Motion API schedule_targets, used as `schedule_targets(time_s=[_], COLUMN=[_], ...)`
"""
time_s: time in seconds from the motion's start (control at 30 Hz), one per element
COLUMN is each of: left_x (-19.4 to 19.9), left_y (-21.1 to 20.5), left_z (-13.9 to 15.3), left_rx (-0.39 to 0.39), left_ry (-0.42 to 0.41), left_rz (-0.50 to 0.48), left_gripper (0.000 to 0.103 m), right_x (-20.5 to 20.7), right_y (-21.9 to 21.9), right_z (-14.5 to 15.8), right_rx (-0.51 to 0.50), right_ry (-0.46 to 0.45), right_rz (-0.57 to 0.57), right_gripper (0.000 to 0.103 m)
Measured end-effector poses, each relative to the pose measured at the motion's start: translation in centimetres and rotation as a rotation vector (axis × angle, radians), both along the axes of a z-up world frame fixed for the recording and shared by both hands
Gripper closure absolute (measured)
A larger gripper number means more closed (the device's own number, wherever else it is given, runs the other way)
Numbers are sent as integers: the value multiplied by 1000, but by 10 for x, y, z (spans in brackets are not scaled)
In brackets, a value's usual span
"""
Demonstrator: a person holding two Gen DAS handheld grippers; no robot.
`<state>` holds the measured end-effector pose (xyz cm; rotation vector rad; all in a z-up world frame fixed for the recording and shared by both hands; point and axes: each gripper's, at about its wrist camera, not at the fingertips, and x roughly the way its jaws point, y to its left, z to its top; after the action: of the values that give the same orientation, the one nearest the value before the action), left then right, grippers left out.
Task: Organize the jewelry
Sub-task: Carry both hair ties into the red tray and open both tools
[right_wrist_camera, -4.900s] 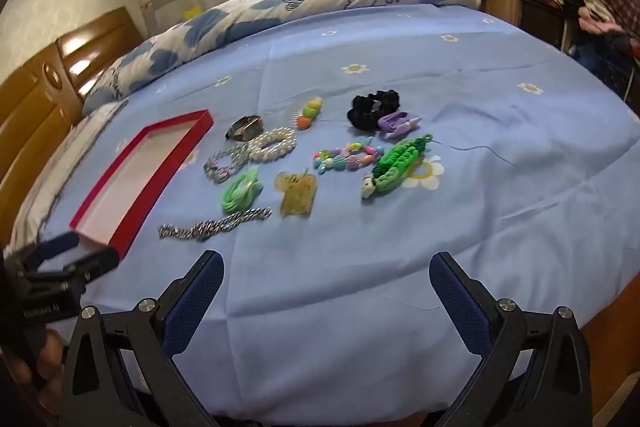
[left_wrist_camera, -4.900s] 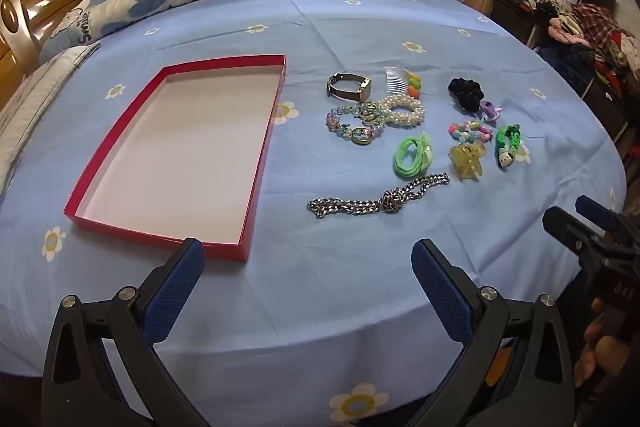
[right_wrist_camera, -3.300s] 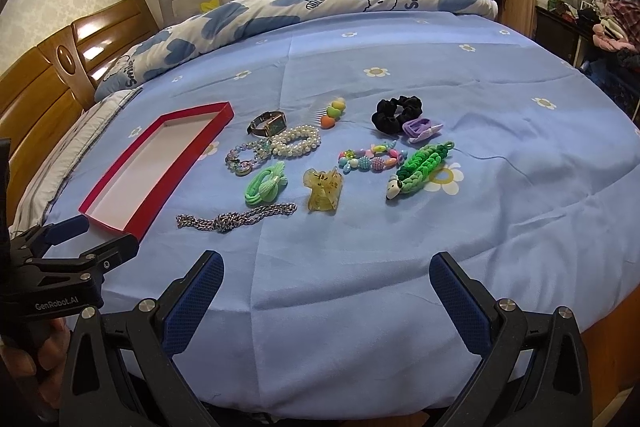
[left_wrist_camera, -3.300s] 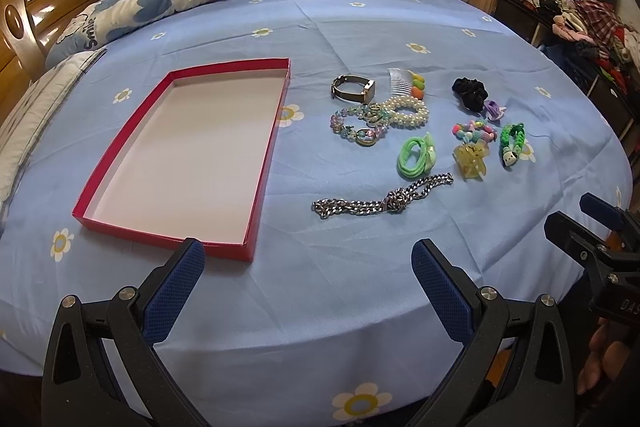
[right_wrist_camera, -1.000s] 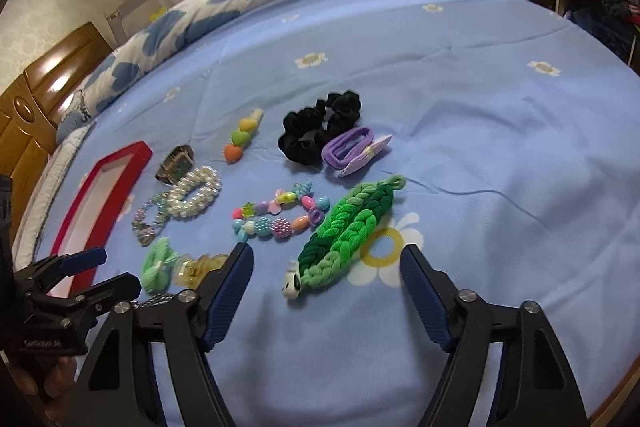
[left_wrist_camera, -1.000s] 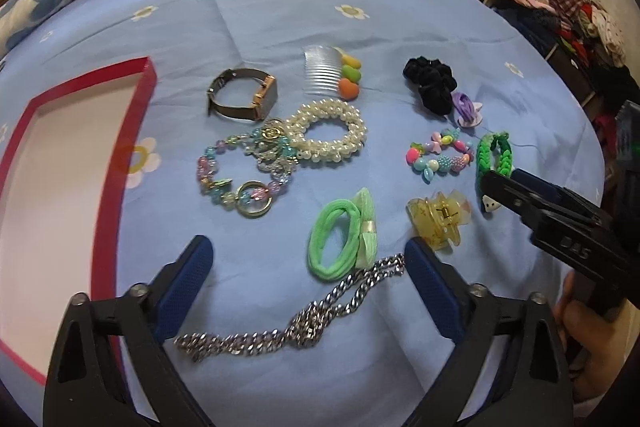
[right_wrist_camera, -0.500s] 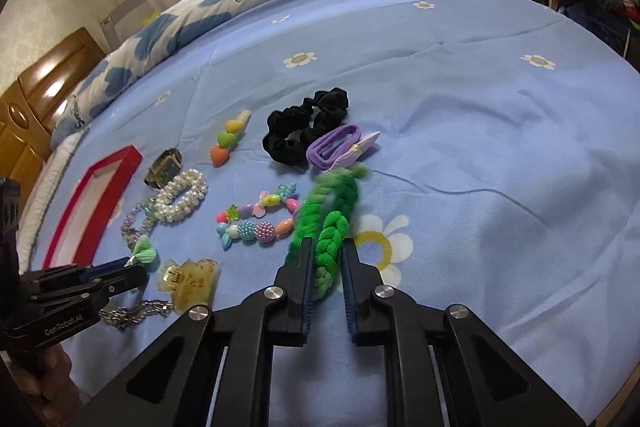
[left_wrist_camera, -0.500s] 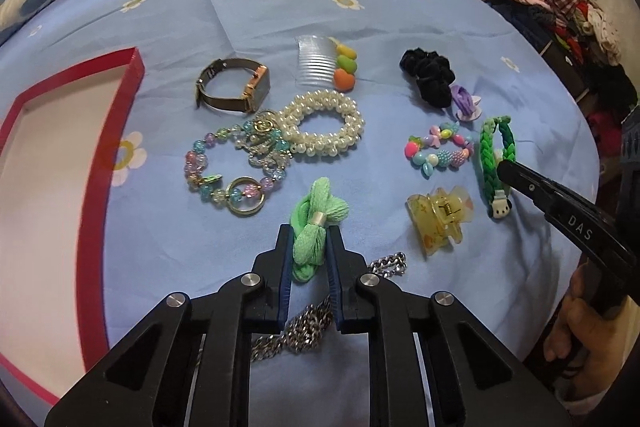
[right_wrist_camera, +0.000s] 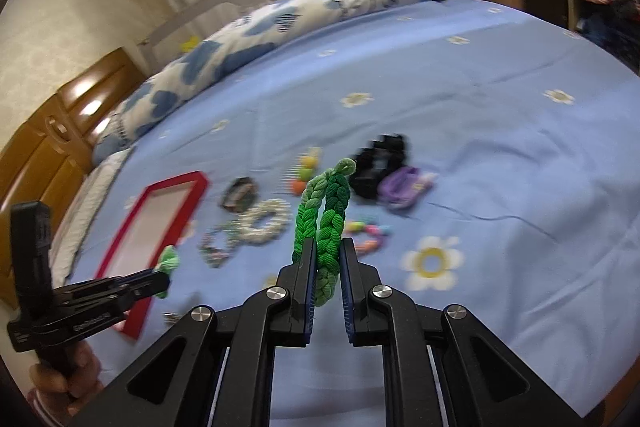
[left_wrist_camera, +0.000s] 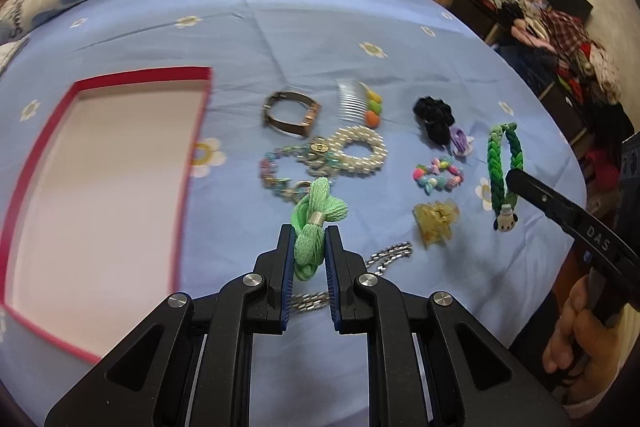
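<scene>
My left gripper point(left_wrist_camera: 309, 237) is shut on a light green hair tie point(left_wrist_camera: 318, 209), which it holds lifted off the blue bedspread. The red-rimmed box point(left_wrist_camera: 198, 131) lies to its left, white inside. My right gripper point(right_wrist_camera: 327, 250) is shut on a green braided band point(right_wrist_camera: 325, 211), also raised off the bed. From the left wrist view the band point(left_wrist_camera: 498, 163) hangs from the right gripper point(left_wrist_camera: 514, 179) with a panda charm point(left_wrist_camera: 505, 223) at its lower end. The right wrist view shows the left gripper point(right_wrist_camera: 160, 279) at the lower left, near the box point(right_wrist_camera: 120, 243).
On the bedspread lie a watch point(left_wrist_camera: 290, 115), a comb point(left_wrist_camera: 352, 101), a pearl bracelet point(left_wrist_camera: 362, 151), a beaded bracelet point(left_wrist_camera: 276, 173), a black scrunchie point(left_wrist_camera: 434, 119), a purple clip point(left_wrist_camera: 460, 141), a colourful bead bracelet point(left_wrist_camera: 438, 179), a yellow claw clip point(left_wrist_camera: 436, 217) and a silver chain point(left_wrist_camera: 390, 253). A quilt lies behind.
Both grippers went from open over the jewelry to shut, the left on the light green hair tie, the right on the braided band. Both have since lifted their pieces off the bed.
</scene>
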<state>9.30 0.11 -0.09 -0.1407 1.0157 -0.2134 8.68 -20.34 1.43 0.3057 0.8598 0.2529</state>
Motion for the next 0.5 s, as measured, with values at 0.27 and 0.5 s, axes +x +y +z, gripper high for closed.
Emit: schedule_targets(time_s=[0.27,0.5], left_x=[-15,-24], left_y=[43,75], left_z=[5,5], left_rx=[6,17], left_ry=[-8,-9], left_rz=[90,159], left_gripper=[90,90], right_x=[1,-3], right_y=[63,107], right_z=[2,2], right_rx=[71,87], right_ry=[10,18], right_rz=[153,248], right_gripper=[92,92])
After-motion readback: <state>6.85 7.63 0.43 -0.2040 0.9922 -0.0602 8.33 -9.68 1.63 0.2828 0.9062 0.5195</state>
